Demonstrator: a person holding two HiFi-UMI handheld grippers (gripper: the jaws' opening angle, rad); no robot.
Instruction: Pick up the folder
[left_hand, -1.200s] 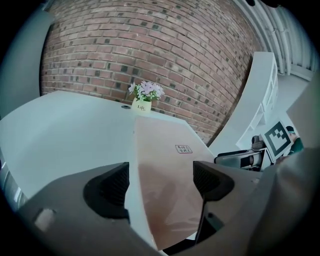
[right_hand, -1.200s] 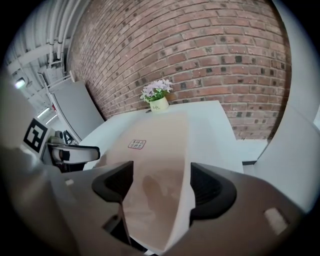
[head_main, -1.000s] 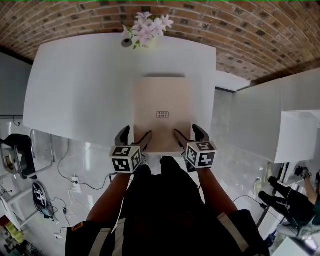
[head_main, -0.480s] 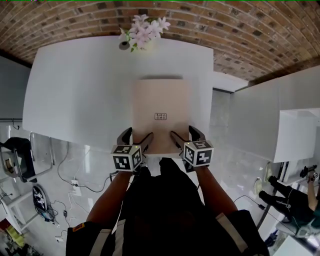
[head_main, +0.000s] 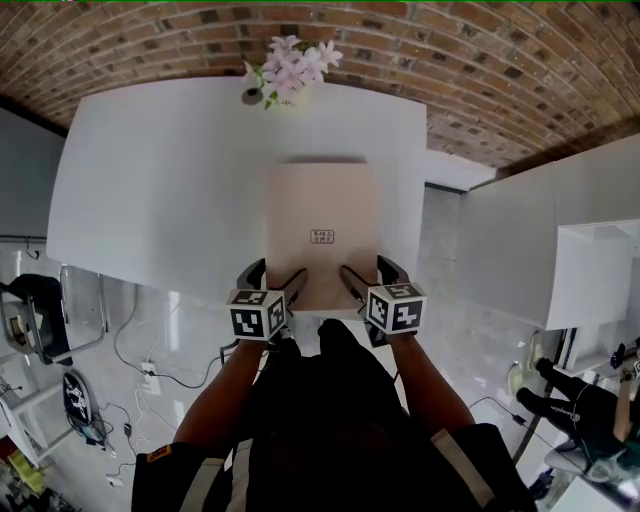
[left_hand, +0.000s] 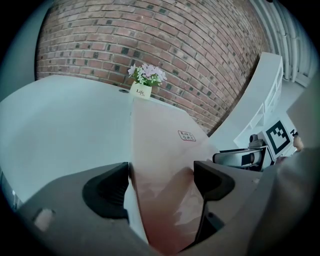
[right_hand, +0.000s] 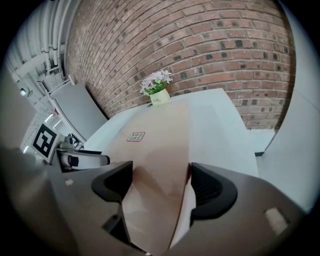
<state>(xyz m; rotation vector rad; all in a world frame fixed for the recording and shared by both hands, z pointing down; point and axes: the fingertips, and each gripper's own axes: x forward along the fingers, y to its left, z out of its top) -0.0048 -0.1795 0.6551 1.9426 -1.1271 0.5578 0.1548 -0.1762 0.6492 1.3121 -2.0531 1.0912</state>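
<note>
Two grippers met the near edge of the tan folder (head_main: 322, 210) in the head view, where it lay flat on the white table (head_main: 160, 170), well short of a pot of pink flowers (head_main: 288, 65) by the brick wall. The left gripper (head_main: 276, 272) and the right gripper (head_main: 367, 268) each straddled one near corner.

From the left gripper view, the left gripper (left_hand: 162, 175) had its jaws wide apart, with the folder (left_hand: 160, 135) running between them, ungripped.

From the right gripper view, the right gripper (right_hand: 160, 182) was likewise spread, the folder (right_hand: 160, 130) passing between its jaws without being pinched.
</note>
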